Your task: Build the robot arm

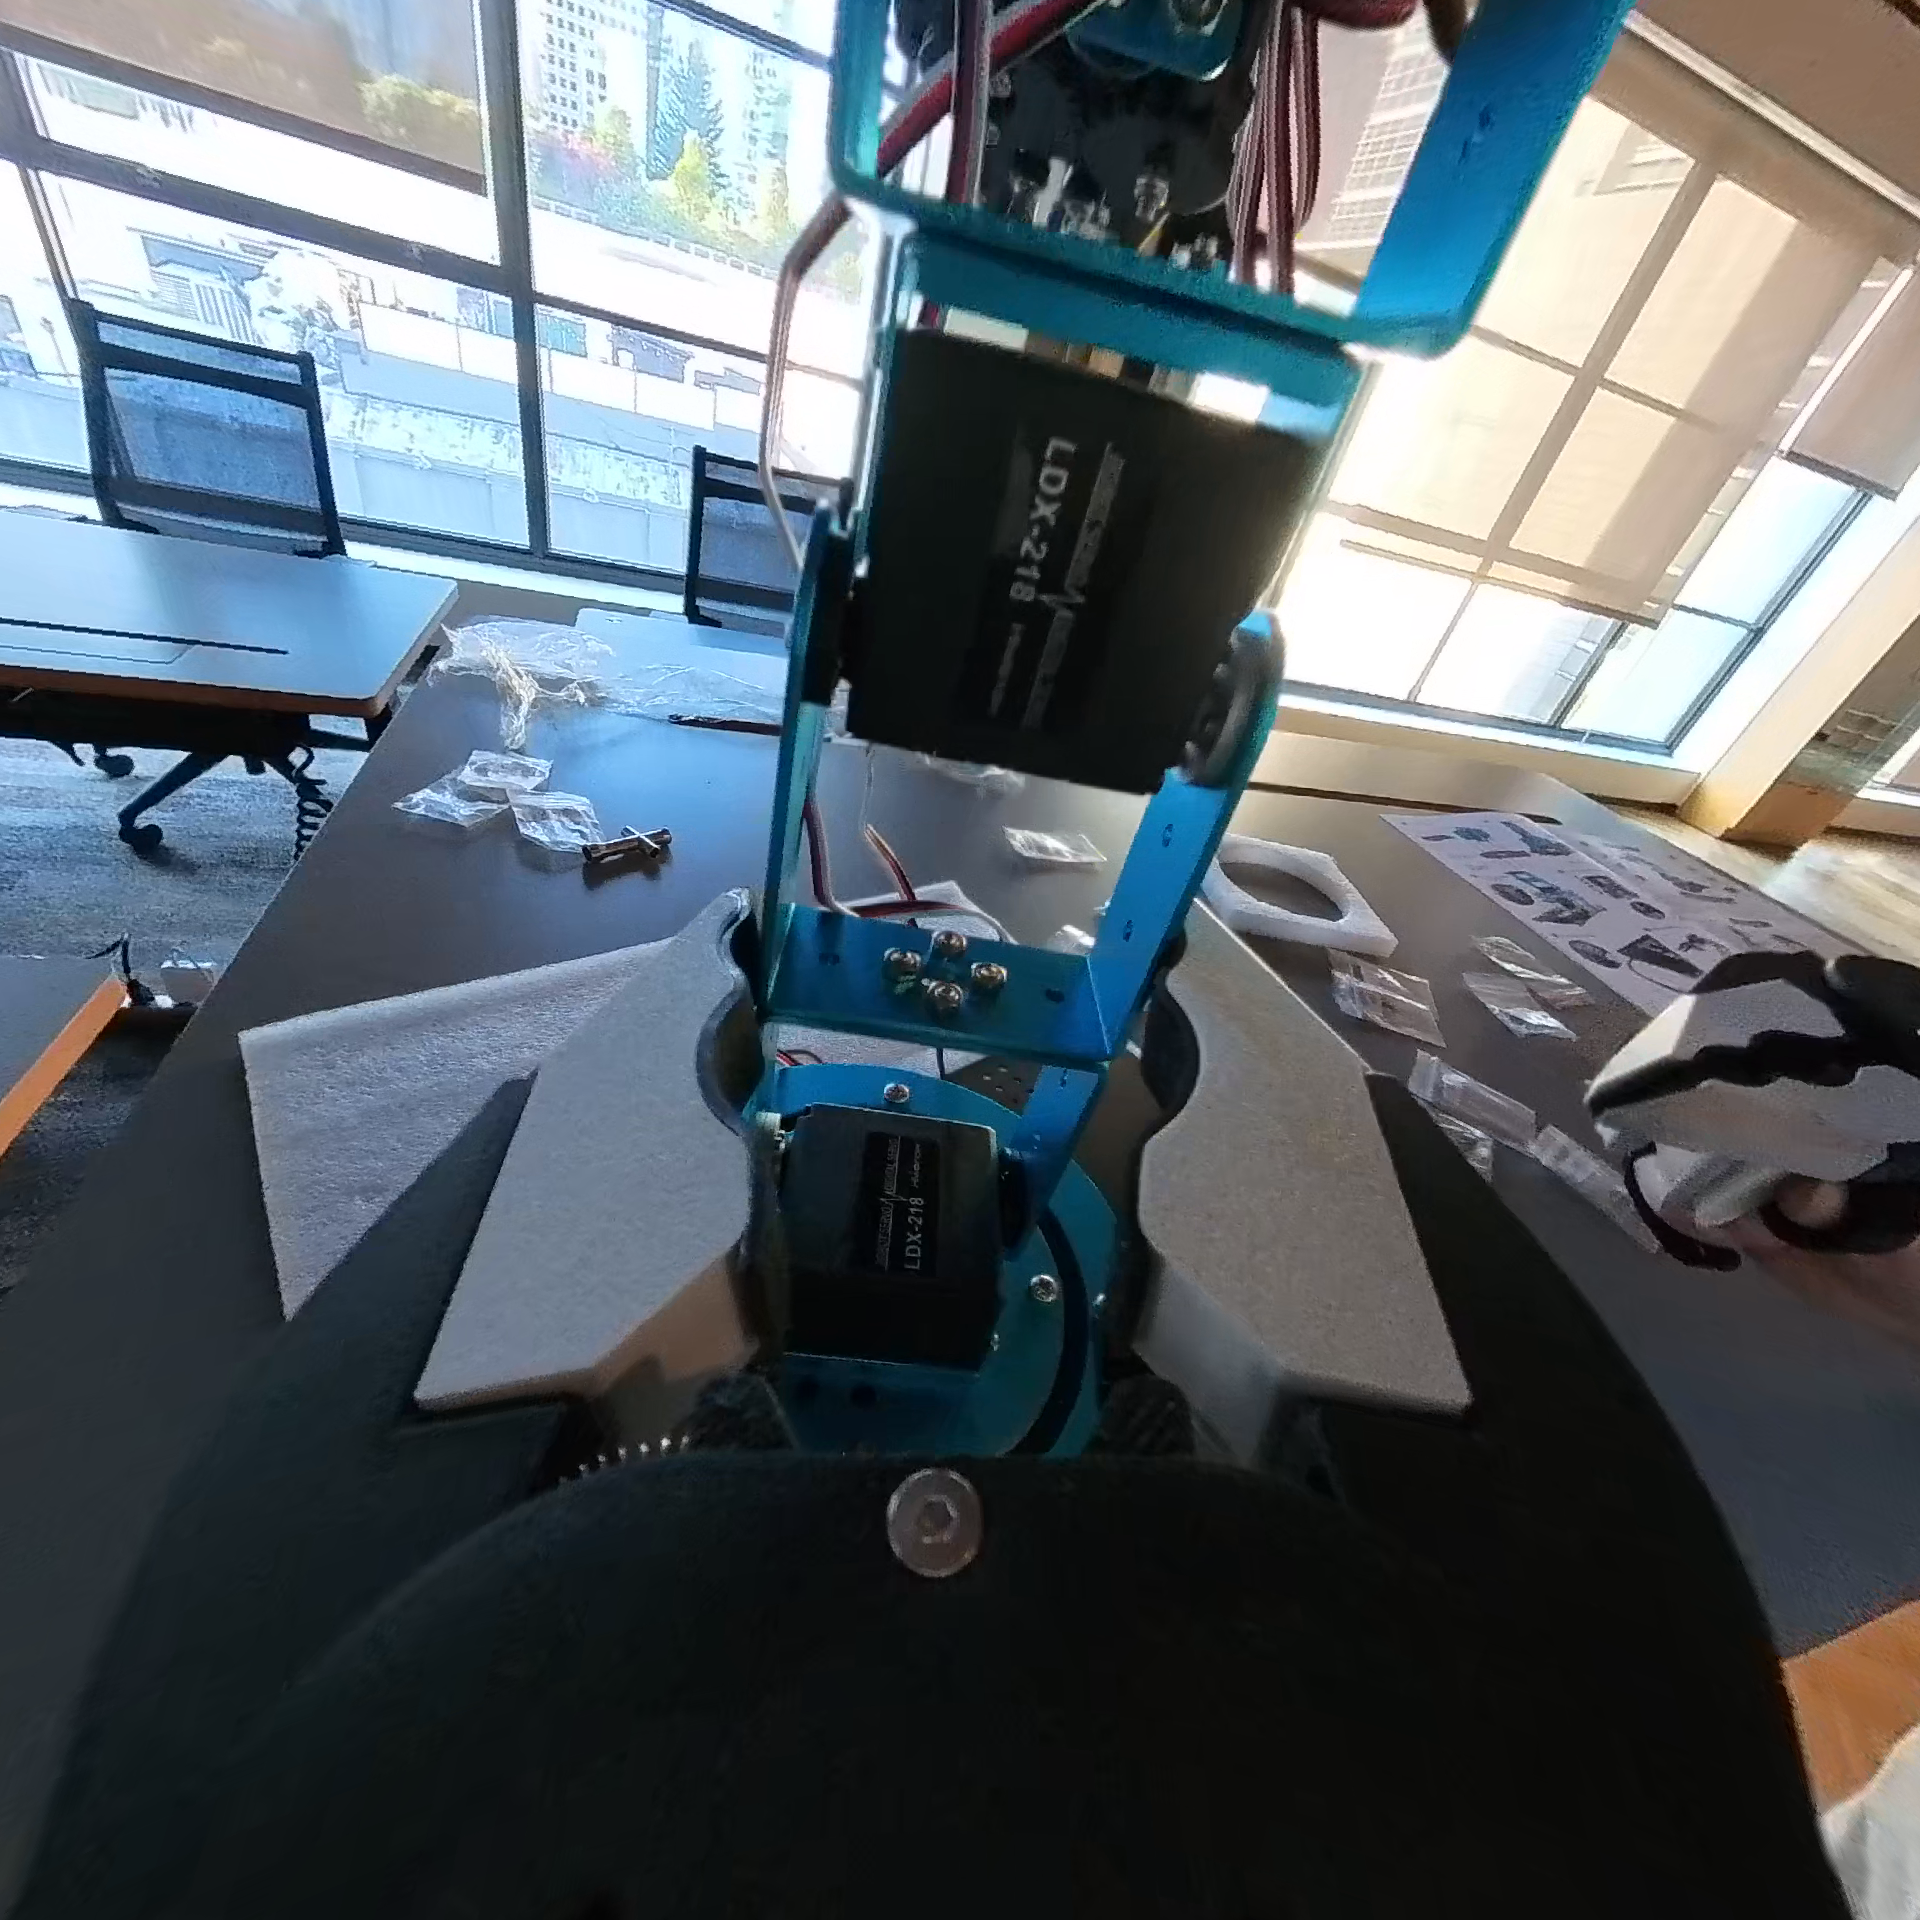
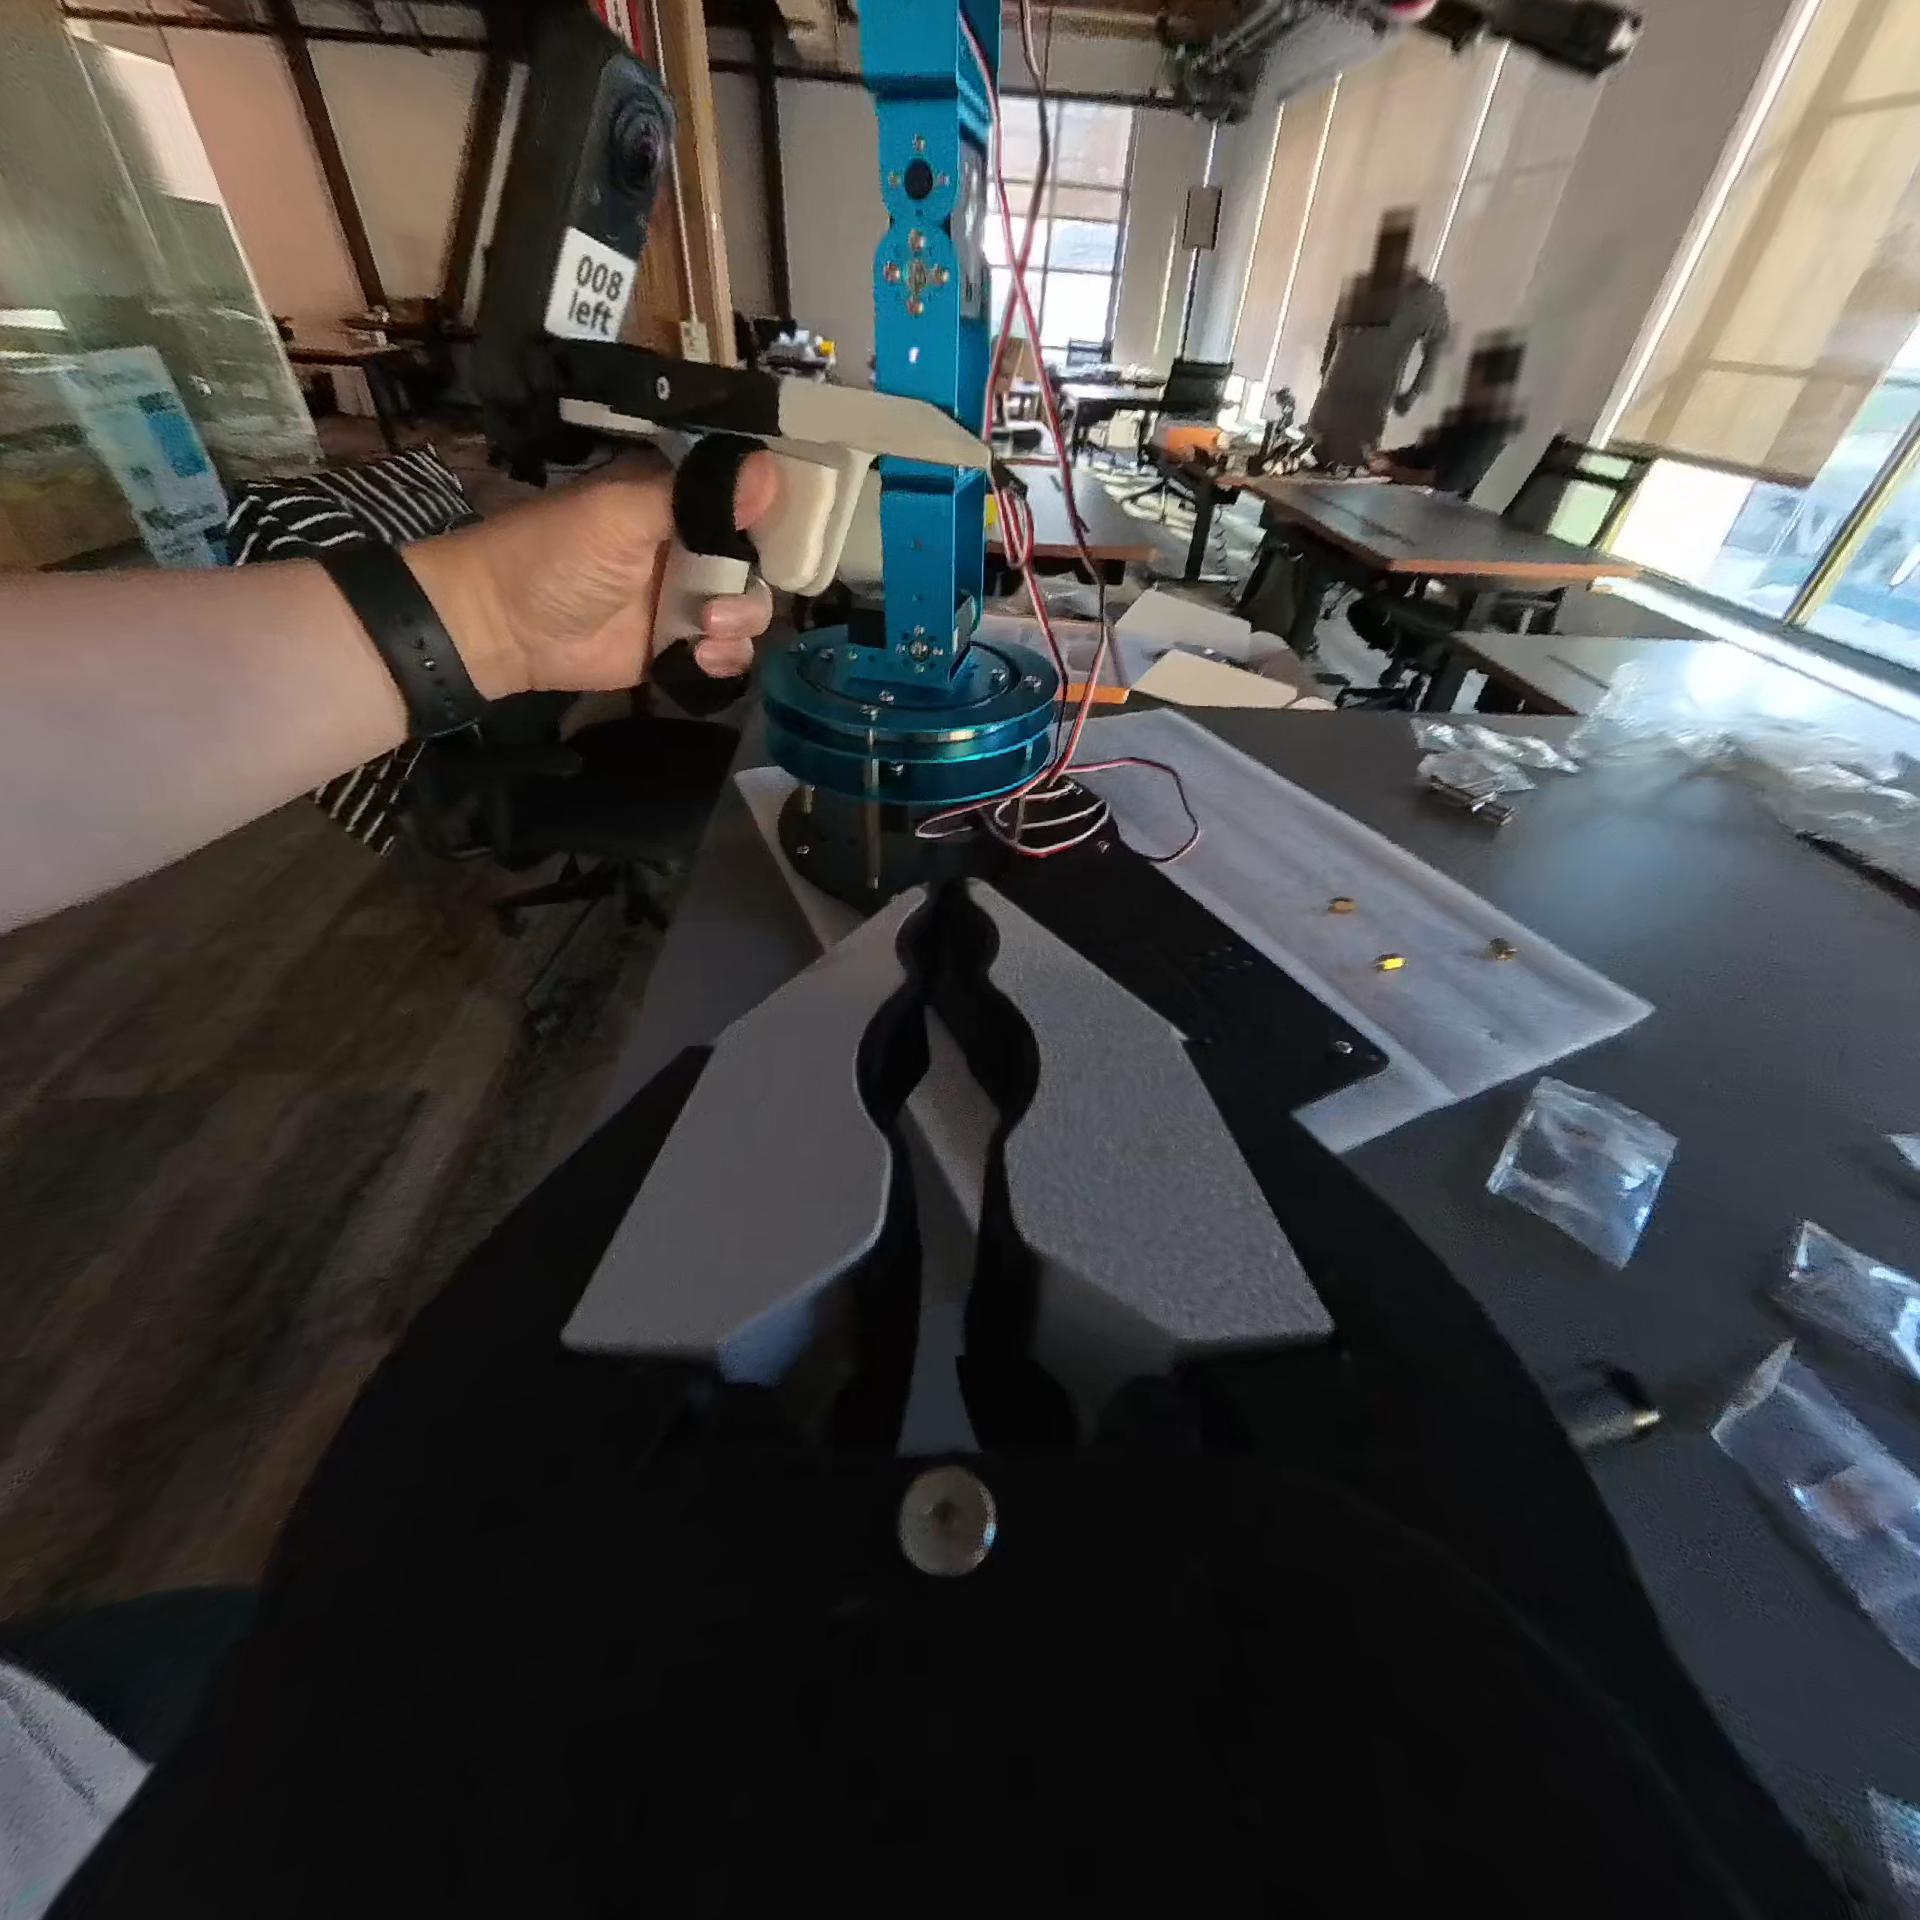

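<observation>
The left gripper (image 1: 961, 1049) is clenched on the blue arm (image 1: 1039, 644), a small kit robot of blue brackets and black servos; its grey fingers (image 1: 582, 1174) press the lowest bracket from both sides, just above the round blue base (image 2: 912, 717). The right wrist view shows the same hold side-on: the left gripper (image 2: 966, 447) comes in level, a hand (image 2: 582, 592) around its grip, so the tall arm is probably being kept upright. The arm stands at the near edge of the dark table (image 2: 1714, 935), its base over a black plate (image 2: 1195, 987) that lies on a white foam sheet (image 2: 1455, 966). Red and white wires (image 2: 1049, 810) trail from the base onto the foam. The right gripper (image 2: 951, 914) holds nothing; its fingers are nearly together, tips touching or close to it, and it hangs just short of the base, pointing at it. Three brass nuts (image 2: 1387, 963) sit on the foam. Small clear bags (image 2: 1579, 1169) and a printed sheet (image 1: 1621, 914) are strewn over the table, seemingly kit parts laid within reach
</observation>
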